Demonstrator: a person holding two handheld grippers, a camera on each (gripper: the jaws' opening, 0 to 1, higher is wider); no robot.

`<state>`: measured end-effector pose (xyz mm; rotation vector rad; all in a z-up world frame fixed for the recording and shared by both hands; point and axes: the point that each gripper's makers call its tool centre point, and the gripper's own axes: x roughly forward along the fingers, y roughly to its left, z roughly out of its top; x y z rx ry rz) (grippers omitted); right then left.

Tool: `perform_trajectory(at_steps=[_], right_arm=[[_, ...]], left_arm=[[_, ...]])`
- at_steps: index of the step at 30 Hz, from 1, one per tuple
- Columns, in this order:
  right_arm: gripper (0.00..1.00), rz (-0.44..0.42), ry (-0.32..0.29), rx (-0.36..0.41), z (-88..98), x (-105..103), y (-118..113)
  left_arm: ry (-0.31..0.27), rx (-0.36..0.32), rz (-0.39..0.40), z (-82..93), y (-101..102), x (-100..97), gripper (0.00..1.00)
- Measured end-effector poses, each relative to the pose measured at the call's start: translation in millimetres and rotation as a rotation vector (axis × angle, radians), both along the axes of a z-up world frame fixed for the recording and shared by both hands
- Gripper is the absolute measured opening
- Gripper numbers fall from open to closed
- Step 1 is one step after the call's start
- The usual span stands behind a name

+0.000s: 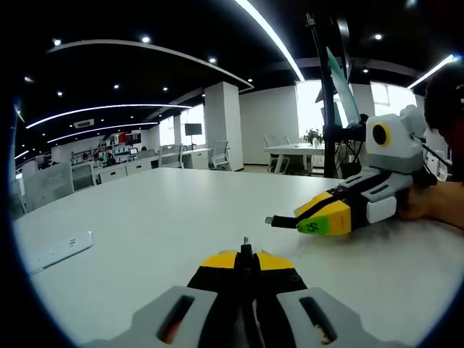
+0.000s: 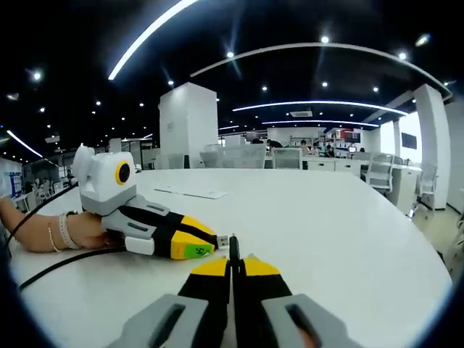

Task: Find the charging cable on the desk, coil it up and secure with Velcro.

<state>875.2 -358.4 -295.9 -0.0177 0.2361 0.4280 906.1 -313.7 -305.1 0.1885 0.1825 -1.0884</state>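
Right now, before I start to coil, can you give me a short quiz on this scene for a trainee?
1. True or false: the left gripper has its jaws shut on a plug of the charging cable.
2. What lies on the table near the left edge of the left gripper view? A: a white power strip. B: a red cup. C: a laptop.
3. Fill in: the jaws of the right gripper, with a dark plug sticking out, are ____.

Key: 1 true; 2 A; 3 shut.
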Motion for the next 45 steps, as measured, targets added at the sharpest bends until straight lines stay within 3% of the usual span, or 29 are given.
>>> perform_trajectory(at_steps=[14, 18, 21, 26, 27, 30, 31, 34, 38, 42, 44, 45], right_arm=[[0.07, -0.091, 0.024, 0.058, 0.9, 7.6, -12.0], [0.07, -0.091, 0.053, 0.018, -5.3, 6.3, -7.6], [0.07, -0.114, 0.052, 0.048, -2.4, 6.7, -12.7], [0.06, -0.142, 0.069, 0.024, -4.2, 3.5, -8.0], [0.06, -0.154, 0.072, 0.013, -4.8, 1.6, -7.3], [0.06, -0.187, 0.092, 0.015, -7.4, -1.8, -7.5], [0.06, -0.204, 0.104, 0.021, -9.8, -3.7, -6.6], [0.06, -0.241, 0.113, 0.005, -8.2, -7.8, -3.8], [0.06, -0.264, 0.084, -0.008, 9.8, -10.8, 1.8], [0.06, -0.257, 0.062, -0.008, 22.0, -10.2, 21.5], [0.06, -0.248, 0.05, -0.034, 25.3, -10.8, 34.7], [0.06, -0.257, 0.042, -0.052, 27.1, -10.8, 40.0]], left_arm=[[0.015, -0.033, -0.002, 4.1, 0.0, 0.1, 0.08], [0.023, -0.045, 0.0, 5.2, -0.6, 1.4, 0.08], [0.043, -0.075, -0.005, 8.9, -0.1, 1.7, 0.08], [0.115, -0.14, -0.017, 15.2, 0.1, -0.5, 0.08], [0.103, -0.13, -0.022, 16.6, 0.3, -2.6, 0.08], [-0.036, -0.053, -0.04, 24.7, 3.6, -5.8, 0.08], [-0.036, -0.06, -0.041, 28.9, 4.5, -7.3, 0.08], [-0.045, -0.084, -0.024, 46.6, 14.3, -6.8, 0.08], [-0.081, -0.084, -0.003, 65.3, 40.5, -7.0, 0.08], [-0.087, -0.077, 0.023, 74.4, 74.1, -3.8, 0.08], [-0.123, -0.006, 0.033, 73.4, 101.9, 1.5, 0.08], [-0.115, -0.018, 0.032, 76.1, 112.7, 2.9, 0.08]])
